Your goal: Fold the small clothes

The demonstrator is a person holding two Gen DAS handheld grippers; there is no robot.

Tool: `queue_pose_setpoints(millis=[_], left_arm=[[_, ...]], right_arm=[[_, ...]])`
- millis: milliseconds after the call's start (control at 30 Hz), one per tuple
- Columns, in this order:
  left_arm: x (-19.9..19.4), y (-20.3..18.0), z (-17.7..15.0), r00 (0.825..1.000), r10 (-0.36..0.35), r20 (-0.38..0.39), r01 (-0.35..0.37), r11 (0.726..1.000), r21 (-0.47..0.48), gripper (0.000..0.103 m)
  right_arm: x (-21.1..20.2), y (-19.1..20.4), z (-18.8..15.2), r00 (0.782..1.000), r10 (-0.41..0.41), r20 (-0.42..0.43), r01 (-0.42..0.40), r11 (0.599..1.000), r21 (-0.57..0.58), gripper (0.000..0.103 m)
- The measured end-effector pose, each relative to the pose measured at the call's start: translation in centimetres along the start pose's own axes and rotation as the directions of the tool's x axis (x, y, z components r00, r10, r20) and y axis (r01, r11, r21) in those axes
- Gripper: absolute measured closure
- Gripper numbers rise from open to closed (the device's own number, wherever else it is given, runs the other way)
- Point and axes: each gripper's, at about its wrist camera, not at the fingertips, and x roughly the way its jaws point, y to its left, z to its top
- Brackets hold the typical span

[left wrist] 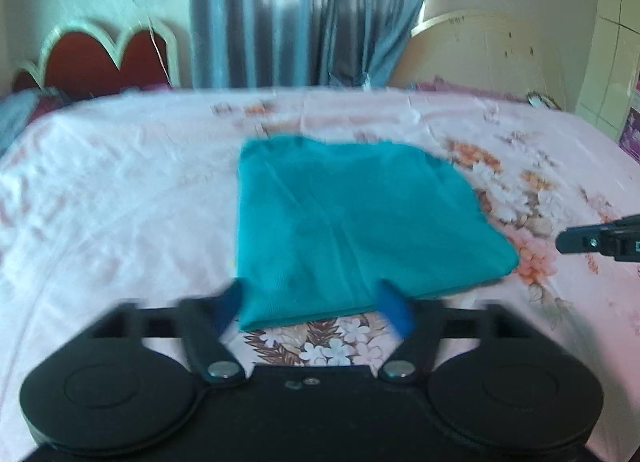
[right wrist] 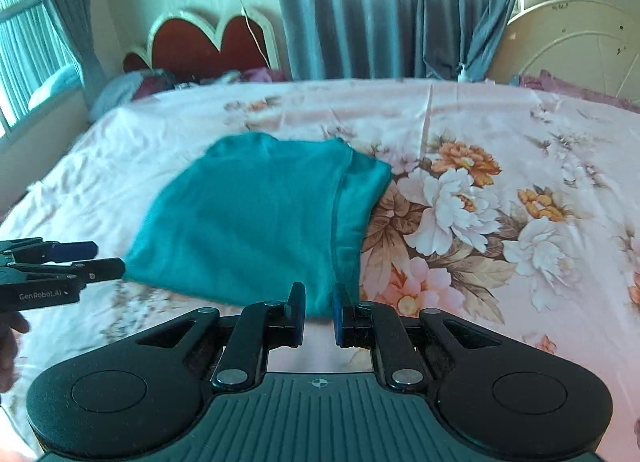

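A teal garment lies folded into a rough square on the floral bedsheet. It also shows in the right wrist view. My left gripper is open, its blue-padded fingers straddling the garment's near edge; the view is blurred. My right gripper is open with a narrow gap, at the garment's near right corner, holding nothing. The right gripper's tip shows in the left wrist view, beside the garment. The left gripper shows in the right wrist view.
The bed has a red scalloped headboard at the far left with bundled items beside it. Grey curtains hang behind. A cream metal frame stands at the far right. A window is on the left.
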Motion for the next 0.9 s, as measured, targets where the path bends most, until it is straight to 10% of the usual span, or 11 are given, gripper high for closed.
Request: queue_pose_setpoints(millis=[100, 133, 167, 900], left_arm=[[-3.1, -1.0, -0.6, 0.998, 0.033, 0.058, -0.033, 0.999, 0.01, 0.0], [-4.0, -1.3, -0.8, 0.997, 0.035, 0.061, -0.036, 0.999, 0.011, 0.0], [-5.0, -1.5, -1.1, 0.997, 0.037, 0.062, -0.038, 0.999, 0.013, 0.0], [-18.5, -5.1, -5.6, 0.99, 0.019, 0.137, -0.015, 1.0, -0.027, 0.0]], right_arm=[[-2.6, 0.3, -1.0, 1.0, -0.009, 0.029, 0.009, 1.0, 0.018, 0.091], [-3.2, 0.4, -1.3, 0.999, -0.033, 0.036, 0.032, 0.999, 0.03, 0.064], [-4.3, 0.6, -1.9, 0.995, -0.085, 0.058, 0.082, 0.996, 0.045, 0.001], [-15.5, 7.2, -7.5, 0.979, -0.124, 0.165, 0.123, 0.992, 0.017, 0.0]])
